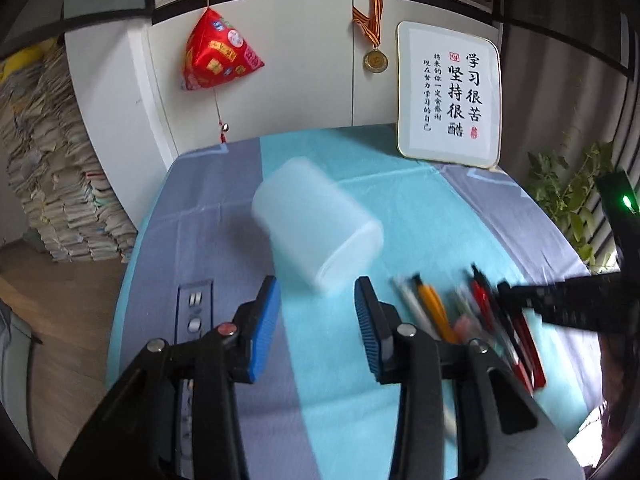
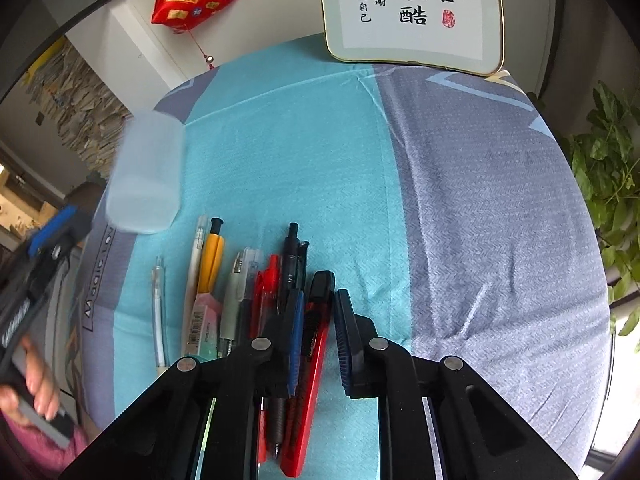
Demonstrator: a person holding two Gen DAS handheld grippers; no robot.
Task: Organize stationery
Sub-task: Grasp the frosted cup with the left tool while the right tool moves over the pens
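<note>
A translucent white cup (image 1: 316,220) lies tilted and blurred on the teal cloth, its near end just beyond my left gripper (image 1: 317,280). That gripper's blue pads stand apart with nothing between them. In the right wrist view the cup (image 2: 144,172) is at the left, with pens (image 2: 210,256), a pink eraser (image 2: 200,324) and a red utility knife (image 2: 309,388) in a row to its right. My right gripper (image 2: 319,292) straddles the knife. Its left pad is against the knife, and a thin strip of cloth shows before the right pad. The knife rests on the cloth.
A framed calligraphy plaque (image 1: 448,96) leans at the table's far edge. A power strip (image 1: 195,312) lies along the left edge. A potted plant (image 2: 608,168) stands off the right side, and stacks of books (image 1: 60,184) rise left of the table. A person's hand (image 2: 36,388) holds the left gripper.
</note>
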